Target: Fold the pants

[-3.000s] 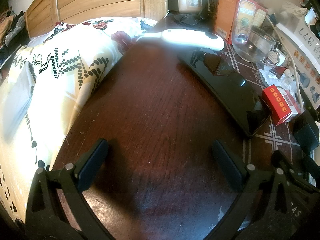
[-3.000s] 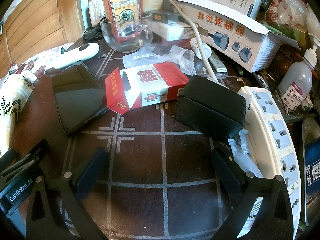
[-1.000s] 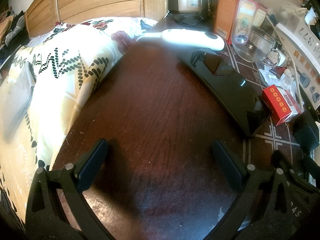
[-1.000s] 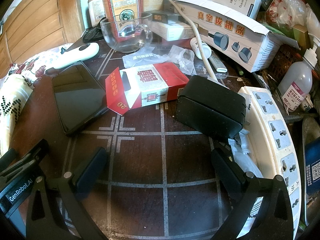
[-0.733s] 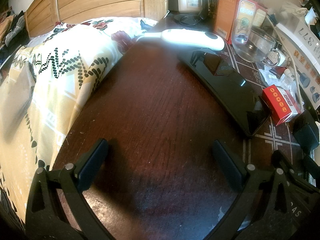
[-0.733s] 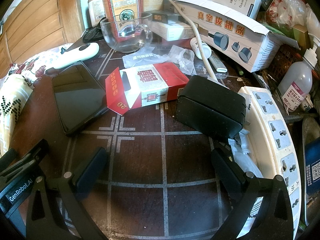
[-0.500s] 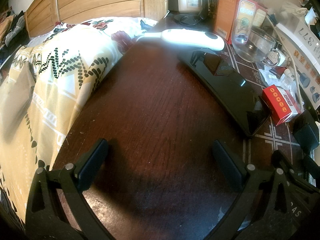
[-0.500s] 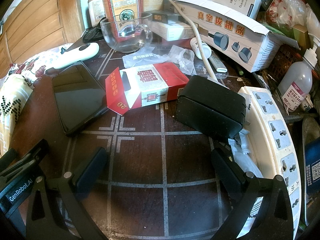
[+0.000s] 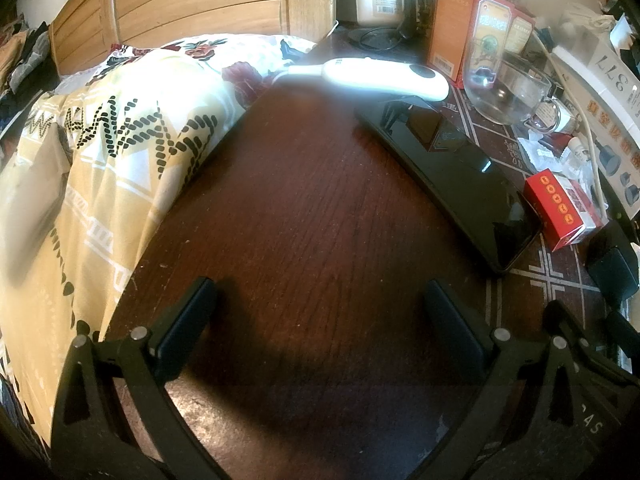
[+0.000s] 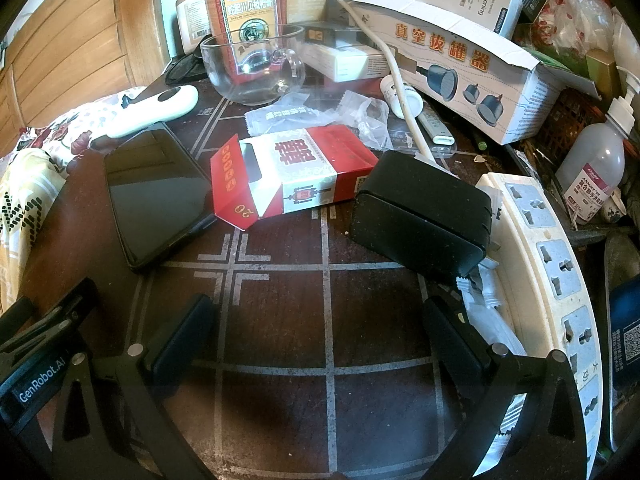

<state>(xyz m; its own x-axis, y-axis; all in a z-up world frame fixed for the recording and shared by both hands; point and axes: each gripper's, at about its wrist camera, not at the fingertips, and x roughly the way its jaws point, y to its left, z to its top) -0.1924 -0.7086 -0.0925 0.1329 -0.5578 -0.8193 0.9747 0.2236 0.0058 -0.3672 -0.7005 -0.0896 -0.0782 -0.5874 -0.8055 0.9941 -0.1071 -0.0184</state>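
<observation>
No pants show clearly in either view. My left gripper (image 9: 320,320) is open and empty, resting low over the dark wooden table (image 9: 320,220). My right gripper (image 10: 324,336) is open and empty over the table's chessboard-lined part (image 10: 280,320), to the right of the left gripper. A patterned yellow and white quilt (image 9: 100,160) lies on the bed left of the table. A blurred pale beige patch (image 9: 24,208) shows at the far left edge over the quilt; I cannot tell what it is.
A black phone (image 9: 452,176), a white handheld device (image 9: 380,76), a glass cup (image 10: 252,68), a red and white box (image 10: 296,172), a black adapter (image 10: 424,216), a power strip (image 10: 552,276), cartons (image 10: 460,68) and a bottle (image 10: 596,168) crowd the table. A wooden headboard (image 9: 200,4) stands behind.
Both grippers have stayed still and open. At the far left of the left wrist view a pale blurred shape has turned from greyish to beige and shifted over the quilt.
</observation>
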